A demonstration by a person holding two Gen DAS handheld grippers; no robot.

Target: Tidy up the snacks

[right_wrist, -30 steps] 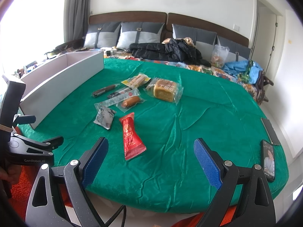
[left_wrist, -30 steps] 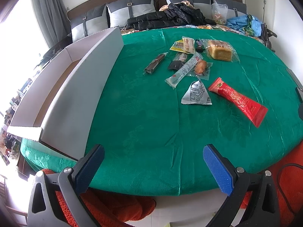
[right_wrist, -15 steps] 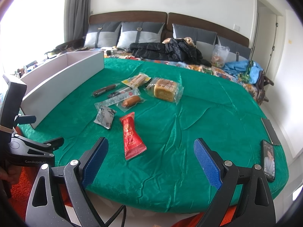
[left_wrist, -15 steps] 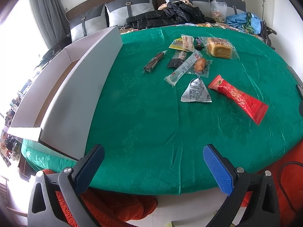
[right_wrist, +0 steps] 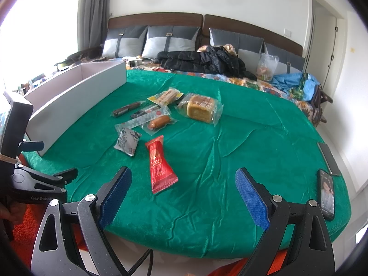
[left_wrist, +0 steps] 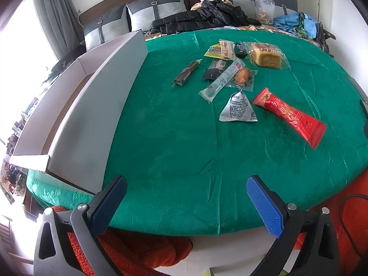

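Note:
Several wrapped snacks lie on a green cloth: a red packet [left_wrist: 290,115] [right_wrist: 159,165], a grey triangular packet [left_wrist: 238,110] [right_wrist: 127,140], a sausage [left_wrist: 242,76] [right_wrist: 158,122], a cake in clear wrap [left_wrist: 266,55] [right_wrist: 200,109], a long clear stick [left_wrist: 221,80] and a dark bar [left_wrist: 186,73]. A long white box [left_wrist: 92,105] [right_wrist: 76,101] stands open at the left. My left gripper [left_wrist: 186,200] is open and empty over the near edge. My right gripper [right_wrist: 182,197] is open and empty, just short of the red packet.
Two phones [right_wrist: 326,194] lie at the cloth's right edge. The left gripper's body [right_wrist: 34,181] shows at the left of the right wrist view. A black jacket [right_wrist: 202,62] and pillows lie behind. Orange fabric [left_wrist: 138,248] hangs below the near edge.
The left wrist view has tilted slightly, so the snacks sit a little lower in the frame. The right gripper has hardly moved. Both stay open.

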